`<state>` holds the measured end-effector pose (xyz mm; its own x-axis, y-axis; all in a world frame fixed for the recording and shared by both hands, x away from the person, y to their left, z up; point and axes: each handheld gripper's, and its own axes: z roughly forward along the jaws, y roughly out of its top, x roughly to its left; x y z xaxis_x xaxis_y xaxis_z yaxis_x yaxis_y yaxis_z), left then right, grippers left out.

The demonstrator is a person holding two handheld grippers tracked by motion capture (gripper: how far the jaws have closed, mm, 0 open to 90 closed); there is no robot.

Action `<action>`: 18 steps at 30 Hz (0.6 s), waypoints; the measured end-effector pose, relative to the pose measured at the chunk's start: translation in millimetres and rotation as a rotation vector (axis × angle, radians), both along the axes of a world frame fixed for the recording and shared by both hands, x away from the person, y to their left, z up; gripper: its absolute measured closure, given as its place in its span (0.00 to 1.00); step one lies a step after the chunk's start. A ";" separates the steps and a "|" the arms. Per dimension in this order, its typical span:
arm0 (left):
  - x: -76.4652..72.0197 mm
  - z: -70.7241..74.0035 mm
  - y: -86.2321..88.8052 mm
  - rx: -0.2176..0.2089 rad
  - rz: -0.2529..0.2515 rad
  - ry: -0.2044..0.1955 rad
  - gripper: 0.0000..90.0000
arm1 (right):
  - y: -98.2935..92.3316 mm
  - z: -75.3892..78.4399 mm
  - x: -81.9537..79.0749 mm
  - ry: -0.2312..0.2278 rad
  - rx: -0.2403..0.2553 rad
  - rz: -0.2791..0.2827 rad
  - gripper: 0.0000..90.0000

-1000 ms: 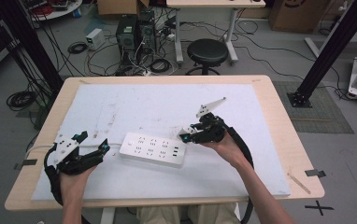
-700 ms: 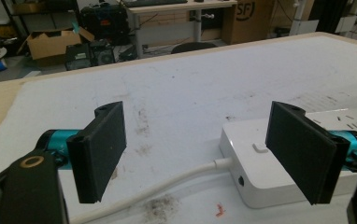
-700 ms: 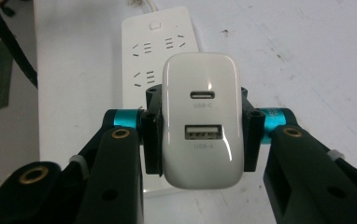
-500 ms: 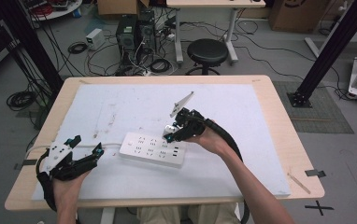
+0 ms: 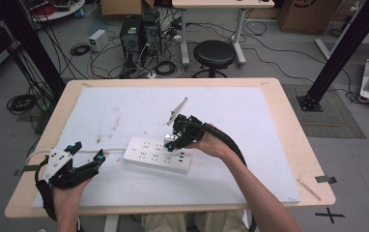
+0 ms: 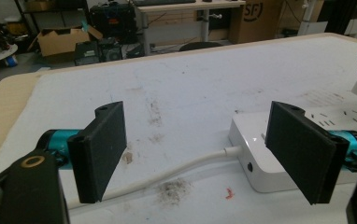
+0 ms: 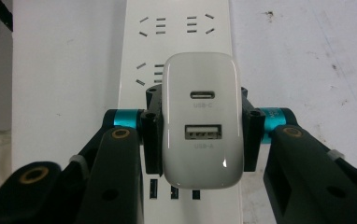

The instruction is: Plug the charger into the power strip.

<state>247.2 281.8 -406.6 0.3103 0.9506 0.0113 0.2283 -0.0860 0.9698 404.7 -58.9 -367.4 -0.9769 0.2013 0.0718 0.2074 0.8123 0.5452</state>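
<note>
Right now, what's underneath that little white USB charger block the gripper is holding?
Under the white USB charger block, clamped in the right gripper, lies the long white power strip. Its socket slots show beyond; the charger's prongs and the sockets beneath are covered.

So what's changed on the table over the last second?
The right gripper, shut on the white USB charger, moved left, from the power strip's right end to over its sockets. The left gripper stayed open beside the strip's cable end; the strip didn't move.

We see the power strip (image 5: 157, 154) lying mid-table (image 5: 279, 96) on the mat (image 5: 250, 116), its cord (image 6: 167, 176) running left; the charger (image 7: 201, 119) sits above it, left tongs (image 5: 87, 157) well left.
</note>
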 end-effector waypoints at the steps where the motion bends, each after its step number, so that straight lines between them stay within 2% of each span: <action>1: 0.0 -0.2 0.1 0.001 0.002 0.001 0.23 | 1.5 -1.5 0.7 -0.003 -0.006 0.006 0.70; 7: 0.0 -1.4 -1.0 0.000 0.002 0.003 0.23 | 3.4 -4.7 1.6 -0.009 -0.030 0.010 0.70; 18: 0.7 -2.1 -0.2 0.001 0.004 0.005 0.23 | 5.9 -7.6 2.3 -0.011 -0.038 0.015 0.70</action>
<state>248.0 281.5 -408.7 0.3068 0.9517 0.0105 0.2339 -0.0861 0.9684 407.0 -53.0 -375.1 -0.9806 0.1886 0.0539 0.1891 0.8356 0.5157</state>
